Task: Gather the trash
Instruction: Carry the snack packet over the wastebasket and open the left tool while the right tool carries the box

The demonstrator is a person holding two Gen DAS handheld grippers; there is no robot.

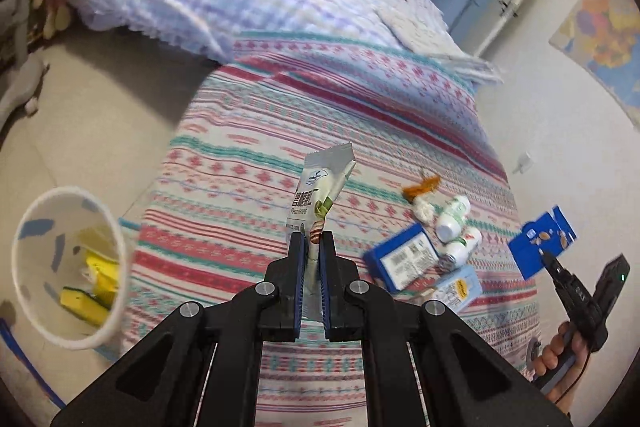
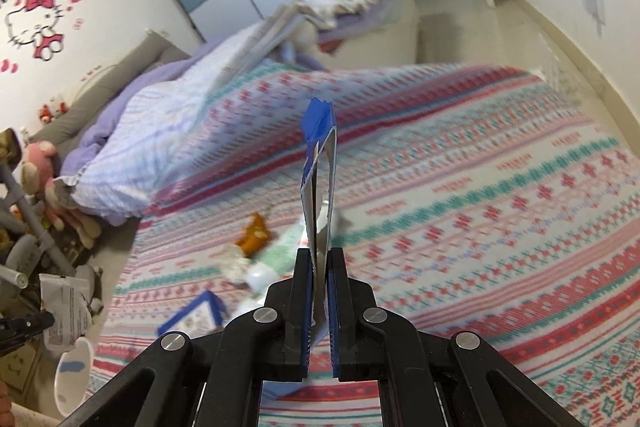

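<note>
Trash is partly collected. The bin [image 1: 68, 267] stands on the floor beside the bed [image 1: 360, 115], and yellow wrappers [image 1: 98, 279] already lie in it.

Both claws carry something. The left gripper [image 1: 314, 247] is clamped on a silver-green snack wrapper [image 1: 320, 195], which stands up between its pads above the bedspread, not yet over the bin. The right gripper [image 2: 319, 259] is pinched on a blue wrapper [image 2: 318, 171], seen edge-on in its own view and held in the air off the bed's far side in the left view.

Still on the bed, close together: two blue boxes [image 1: 404, 259], two white bottles [image 1: 452, 215], an orange scrap [image 1: 422, 187] and a crumpled white wad [image 1: 422, 209] touching it.

By my reckoning the job is somewhere near half done: the two held wrappers need dropping in the bin, then the cluster on the bed needs several more trips.
</note>
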